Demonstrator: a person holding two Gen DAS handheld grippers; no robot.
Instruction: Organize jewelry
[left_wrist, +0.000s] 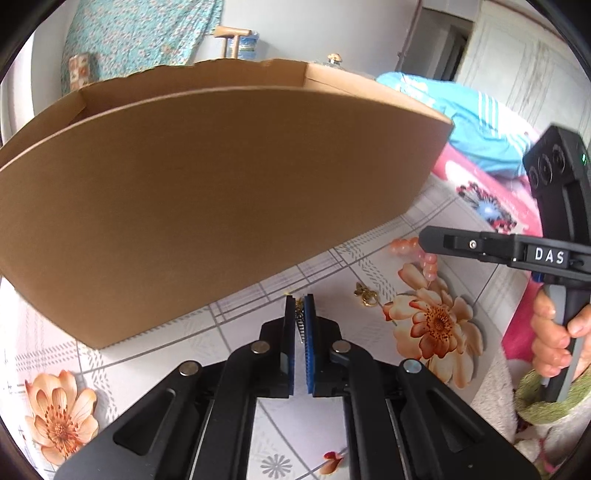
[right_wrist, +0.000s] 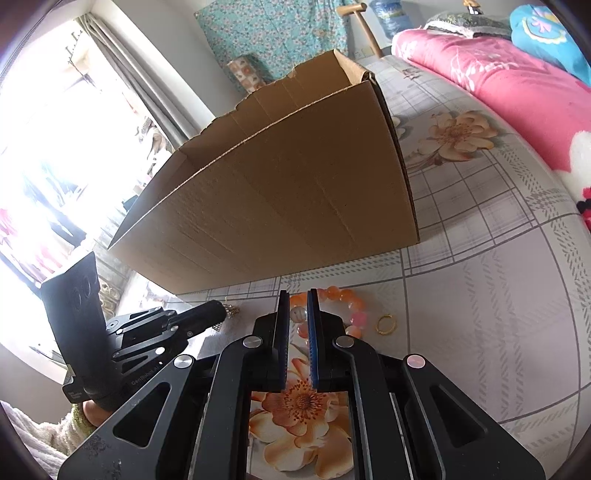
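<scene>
Left hand-held gripper (left_wrist: 300, 306) pinched nearly closed on a small gold chain piece (left_wrist: 300, 320), low over the floral bed sheet (left_wrist: 369, 266), just in front of the open cardboard box (left_wrist: 207, 192). Right hand-held gripper (right_wrist: 297, 306) narrowly parted, nothing clamped; its tips straddle the near arc of the peach bead bracelet (right_wrist: 345, 297) lying on the sheet. Gold ring (right_wrist: 386, 324) just right of the bracelet. Small gold charm (left_wrist: 365, 295) between the two grippers.
</scene>
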